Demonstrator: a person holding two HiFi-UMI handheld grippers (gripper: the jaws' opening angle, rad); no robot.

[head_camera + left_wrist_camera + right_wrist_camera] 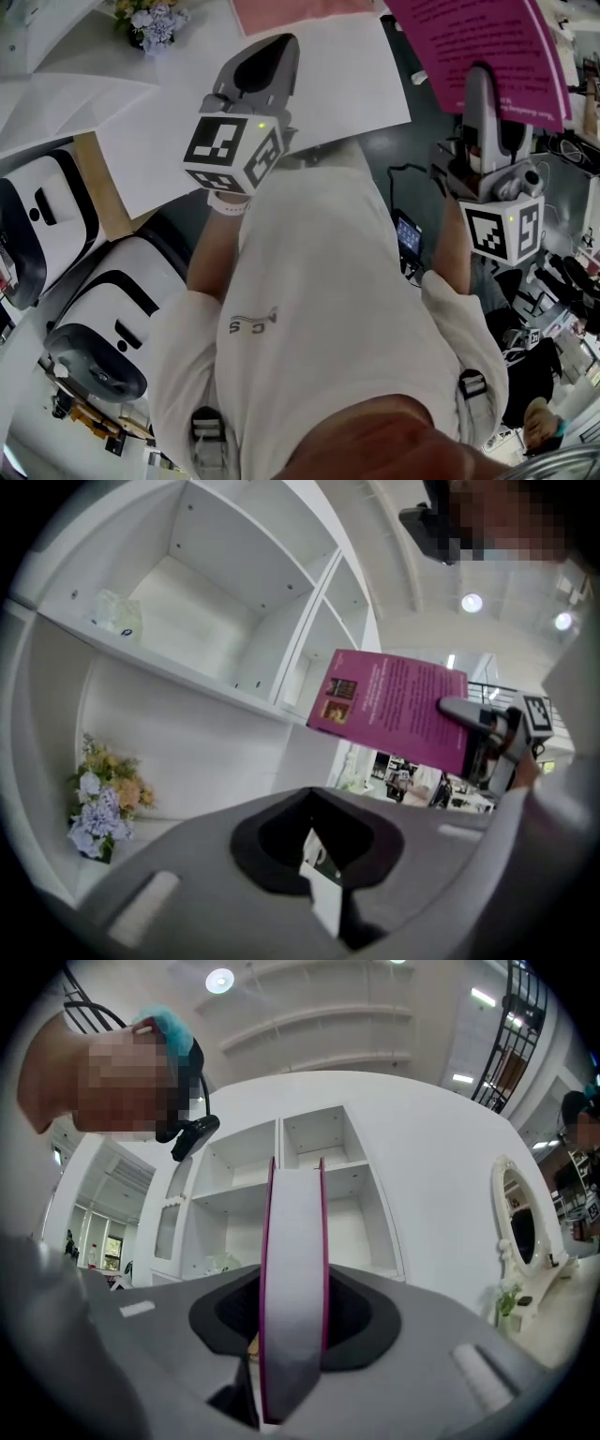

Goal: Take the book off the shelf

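While the right gripper (483, 103) clamps the magenta book (487, 47) well clear of the far shelf (361, 1171) and the left gripper (258, 70) hangs near with jaws together and empty, removal seems complete, so the next move calls for steady carrying.

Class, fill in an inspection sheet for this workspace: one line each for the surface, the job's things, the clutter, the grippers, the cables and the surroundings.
Surface: white shelf unit with open compartments.
Job's things: magenta-covered book, off the shelf and held in the air.
Clutter: bunch of pale purple and peach flowers on a lower ledge of the unit; small pale object in an upper compartment.
Grippers: right gripper shut on the book's edge; left gripper holds nothing, and whether it is open or shut cannot be told.
Cables: dark cables on the floor at the right.
Surroundings: oval white-framed mirror; white and black machines on the floor; ceiling lights.
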